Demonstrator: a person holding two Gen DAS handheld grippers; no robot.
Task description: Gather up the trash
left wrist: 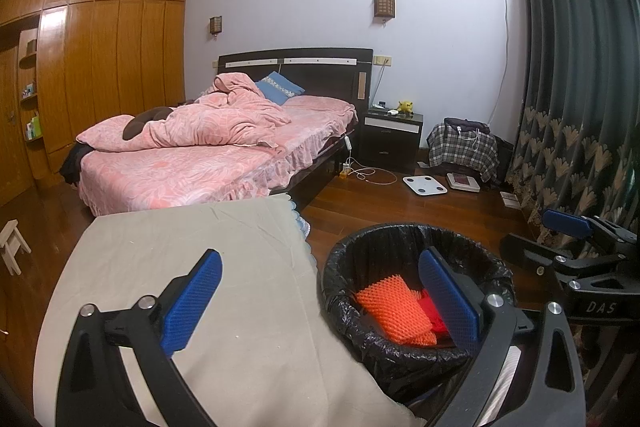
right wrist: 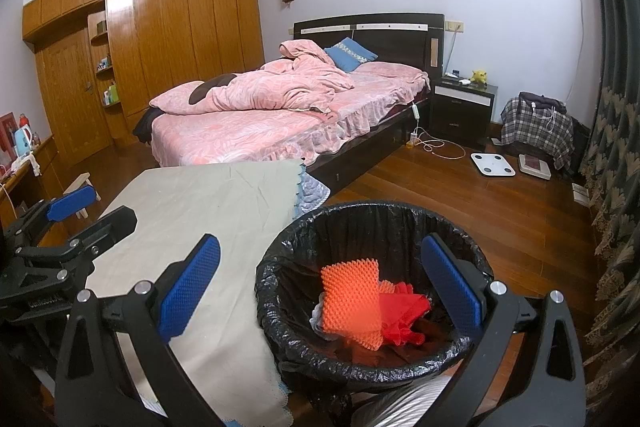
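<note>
A trash bin (left wrist: 340, 267) lined with a black bag stands on the floor beside a cloth-covered table (left wrist: 200, 247); it also shows in the right wrist view (right wrist: 280, 259). Inside lie an orange spiky foam piece (left wrist: 394, 307) (right wrist: 350, 299) and a crumpled red item (right wrist: 404, 311). My left gripper (left wrist: 320, 303) is open and empty, one finger over the table, the other over the bin. My right gripper (right wrist: 324, 291) is open and empty above the bin's rim. The right gripper also shows at the right edge of the left wrist view (left wrist: 576, 239). The left gripper appears at the left of the right wrist view (right wrist: 68, 211).
A bed (right wrist: 280, 119) with pink bedding stands behind the table. A nightstand (right wrist: 464, 103), a white scale (right wrist: 492, 165), cables and a plaid-covered pile (right wrist: 536, 127) lie on the wood floor. Dark curtains (right wrist: 616, 147) hang at right. A small wooden stool (left wrist: 12, 243) stands at left.
</note>
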